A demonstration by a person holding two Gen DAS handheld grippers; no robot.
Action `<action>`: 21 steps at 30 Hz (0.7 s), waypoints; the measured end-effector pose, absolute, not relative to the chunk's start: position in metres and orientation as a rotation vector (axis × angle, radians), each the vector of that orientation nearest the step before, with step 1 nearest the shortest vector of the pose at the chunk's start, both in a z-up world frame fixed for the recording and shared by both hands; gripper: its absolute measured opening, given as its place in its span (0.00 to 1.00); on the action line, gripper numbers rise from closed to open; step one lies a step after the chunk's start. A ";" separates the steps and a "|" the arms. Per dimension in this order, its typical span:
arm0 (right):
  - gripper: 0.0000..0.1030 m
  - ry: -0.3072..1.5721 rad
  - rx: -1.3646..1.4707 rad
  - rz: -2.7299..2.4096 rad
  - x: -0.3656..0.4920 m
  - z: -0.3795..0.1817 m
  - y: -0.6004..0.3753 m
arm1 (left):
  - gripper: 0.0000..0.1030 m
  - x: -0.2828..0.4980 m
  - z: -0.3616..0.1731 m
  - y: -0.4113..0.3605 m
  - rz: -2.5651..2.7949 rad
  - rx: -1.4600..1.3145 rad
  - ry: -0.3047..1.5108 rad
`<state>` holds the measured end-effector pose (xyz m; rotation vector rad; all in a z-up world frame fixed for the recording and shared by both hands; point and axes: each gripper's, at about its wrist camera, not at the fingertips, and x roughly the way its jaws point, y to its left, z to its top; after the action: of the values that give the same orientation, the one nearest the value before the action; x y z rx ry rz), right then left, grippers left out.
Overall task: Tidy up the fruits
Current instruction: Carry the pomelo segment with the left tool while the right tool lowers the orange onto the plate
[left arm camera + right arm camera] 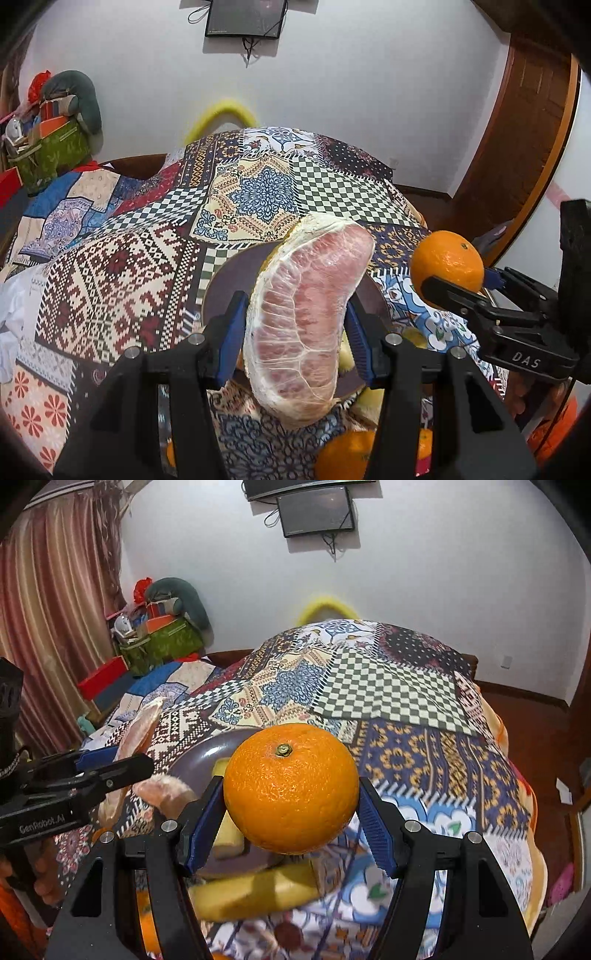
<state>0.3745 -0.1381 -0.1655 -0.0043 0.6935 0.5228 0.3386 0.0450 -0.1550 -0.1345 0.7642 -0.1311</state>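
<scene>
A peeled pink pomelo segment (306, 317) stands nearly upright, and my left gripper (295, 299) is shut on it, blue pads (231, 332) pressing both sides. It hangs above a purple plate (236, 273). To the right, my right gripper (458, 280) is shut on a whole orange (443, 254). In the right wrist view that orange (291, 775) fills the middle, stem up, clamped in the right gripper (290, 788) above the plate (195, 757). The left gripper (129, 758) with the pomelo segment (138, 731) shows at the left.
A patchwork cloth (388, 686) covers the table. A banana (251, 890) lies in front of the plate, a pale yellow piece (229, 838) on it, another pomelo piece (166, 794) at its left rim. More oranges (347, 458) lie near the front edge. A cluttered shelf (155, 638) stands far left.
</scene>
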 end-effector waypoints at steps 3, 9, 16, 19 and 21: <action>0.64 0.702 -0.013 0.533 0.386 -0.166 -0.131 | 0.49 0.348 -0.157 0.046 -0.129 -0.130 0.766; 0.64 0.723 -0.043 0.535 0.407 -0.168 -0.119 | 0.49 0.367 -0.166 0.052 -0.121 -0.144 0.786; 0.64 0.777 -0.079 0.560 0.426 -0.179 -0.102 | 0.49 0.388 -0.179 0.057 -0.105 -0.153 0.816; 0.64 0.810 -0.092 0.576 0.433 -0.187 -0.096 | 0.49 0.396 -0.186 0.059 -0.098 -0.149 0.835; 0.64 0.835 -0.089 0.583 0.440 -0.192 -0.094 | 0.49 0.401 -0.191 0.062 -0.094 -0.155 0.849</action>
<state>0.4397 -0.0940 -0.1920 -0.0889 0.8349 0.5833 0.4012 0.0615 -0.1914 -0.1545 0.8493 -0.0944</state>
